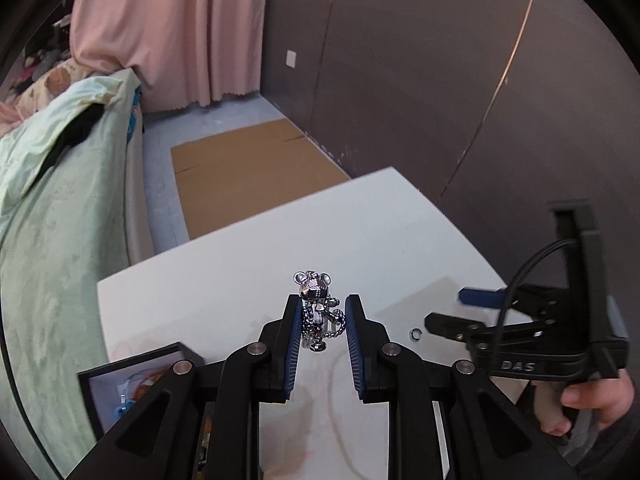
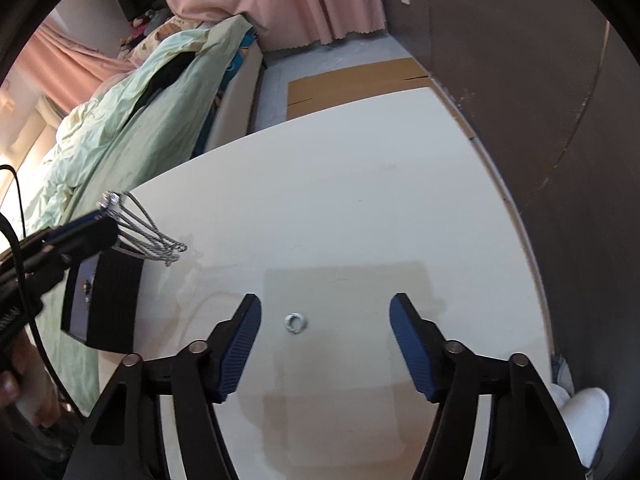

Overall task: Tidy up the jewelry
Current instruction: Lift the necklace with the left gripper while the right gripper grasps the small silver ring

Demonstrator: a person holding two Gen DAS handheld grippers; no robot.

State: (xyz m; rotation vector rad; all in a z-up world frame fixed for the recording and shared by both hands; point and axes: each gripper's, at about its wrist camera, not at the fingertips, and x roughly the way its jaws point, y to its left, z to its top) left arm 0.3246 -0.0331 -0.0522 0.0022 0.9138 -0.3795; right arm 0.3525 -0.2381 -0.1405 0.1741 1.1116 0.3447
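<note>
My left gripper (image 1: pixel 322 304) is shut on a silver bear pendant (image 1: pixel 316 300) with its beaded chain bunched between the blue pads, held above the white table (image 1: pixel 240 260). From the right wrist view the left gripper (image 2: pixel 106 216) comes in from the left with the chain (image 2: pixel 152 240) hanging in loops from it. A small silver ring (image 2: pixel 295 322) lies flat on the table (image 2: pixel 360 180), between the spread fingers of my right gripper (image 2: pixel 326 304), which is open and touches nothing. The ring (image 1: pixel 416 334) also shows beside the right gripper (image 1: pixel 452 310).
A black jewelry box (image 1: pixel 140 380) stands open at the table's near left corner, seen also as a black box (image 2: pixel 104 300). A bed with a green quilt (image 1: pixel 52 220) runs along the left. Flat cardboard (image 1: pixel 248 172) lies on the floor beyond the table. A dark wall (image 1: pixel 440 80) borders the right.
</note>
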